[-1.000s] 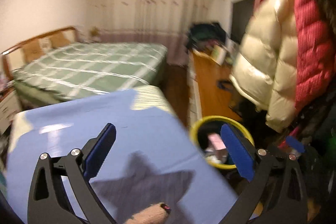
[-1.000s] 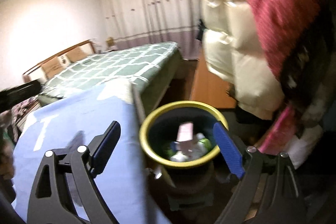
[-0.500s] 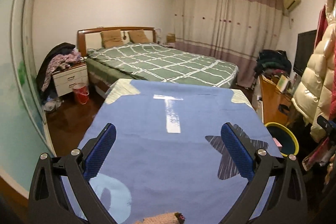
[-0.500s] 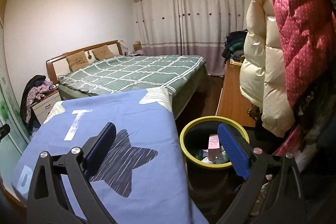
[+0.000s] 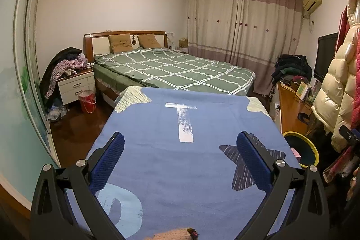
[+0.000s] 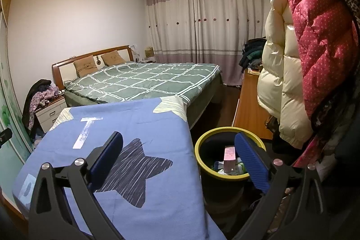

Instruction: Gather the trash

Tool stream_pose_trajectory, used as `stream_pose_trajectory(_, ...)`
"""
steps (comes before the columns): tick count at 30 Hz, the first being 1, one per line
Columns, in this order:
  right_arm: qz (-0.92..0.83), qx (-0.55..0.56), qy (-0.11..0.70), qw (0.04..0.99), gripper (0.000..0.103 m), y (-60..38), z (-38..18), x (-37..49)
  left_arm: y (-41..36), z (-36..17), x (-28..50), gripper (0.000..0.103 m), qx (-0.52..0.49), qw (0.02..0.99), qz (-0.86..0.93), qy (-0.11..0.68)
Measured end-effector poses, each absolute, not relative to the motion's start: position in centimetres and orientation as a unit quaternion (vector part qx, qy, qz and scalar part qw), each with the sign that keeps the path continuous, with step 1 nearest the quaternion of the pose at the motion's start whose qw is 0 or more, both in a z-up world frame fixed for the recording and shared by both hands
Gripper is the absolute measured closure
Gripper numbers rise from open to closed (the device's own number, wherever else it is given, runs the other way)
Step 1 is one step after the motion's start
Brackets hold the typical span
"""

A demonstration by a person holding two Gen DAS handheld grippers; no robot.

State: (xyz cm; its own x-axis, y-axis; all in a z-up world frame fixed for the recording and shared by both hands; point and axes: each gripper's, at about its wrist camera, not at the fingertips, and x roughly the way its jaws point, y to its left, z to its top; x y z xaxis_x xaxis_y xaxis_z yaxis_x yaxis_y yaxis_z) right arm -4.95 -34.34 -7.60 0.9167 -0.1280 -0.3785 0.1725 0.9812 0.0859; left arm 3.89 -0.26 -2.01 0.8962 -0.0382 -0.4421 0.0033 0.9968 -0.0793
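A black trash bin with a yellow rim (image 6: 225, 176) stands on the floor right of the blue-clothed table (image 6: 126, 150). It holds a pink box (image 6: 230, 158) and other scraps. The bin also shows at the right of the left wrist view (image 5: 302, 151). My right gripper (image 6: 178, 158) is open and empty, its right finger over the bin's rim. My left gripper (image 5: 180, 160) is open and empty above the blue cloth (image 5: 184, 163). I see no loose trash on the cloth.
A green checked bed (image 5: 175, 73) lies beyond the table. A nightstand with clothes (image 5: 74, 84) and a red bucket (image 5: 87, 101) stand at the left. Puffy coats (image 6: 299, 64) hang at the right beside a wooden cabinet (image 6: 249, 109).
Both views have swung left and pulled back from the bin. The left gripper now faces the whole table and bed; the right gripper sits farther from the bin. Both stay open.
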Motion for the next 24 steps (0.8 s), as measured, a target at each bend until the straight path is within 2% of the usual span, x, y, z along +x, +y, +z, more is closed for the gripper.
stream_pose_trajectory(24, -0.07, 0.065, 0.196, 0.976, 0.008, -34.4, -8.0, -4.2, -2.2, -1.9, 5.0, 0.005, -0.022, 0.972, -0.023, 0.233)
